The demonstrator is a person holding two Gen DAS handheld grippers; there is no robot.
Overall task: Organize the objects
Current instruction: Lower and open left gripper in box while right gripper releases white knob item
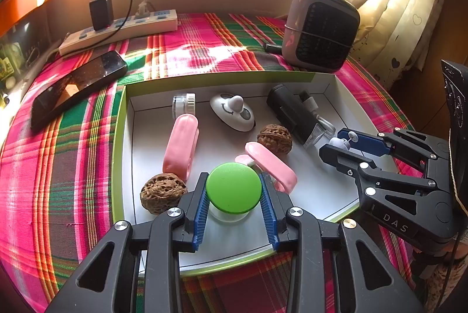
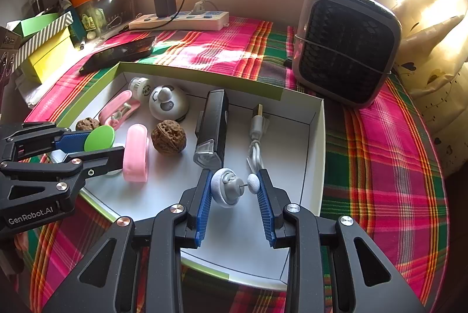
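Nearest, the left gripper (image 1: 234, 193) is clamped on a green-lidded jar (image 1: 233, 187) at the box's (image 1: 120, 137) near edge; the right gripper (image 2: 234, 187) pinches a small white toy (image 2: 226, 187) – both look mid-placement, next comes lowering and releasing

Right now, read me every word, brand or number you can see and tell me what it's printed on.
"DAS": black body of the right tool.
"GenRobot.AI": black body of the left tool.
Round label on the small white jar: too small to read.
Sticker on the dark glass tank: blurred.
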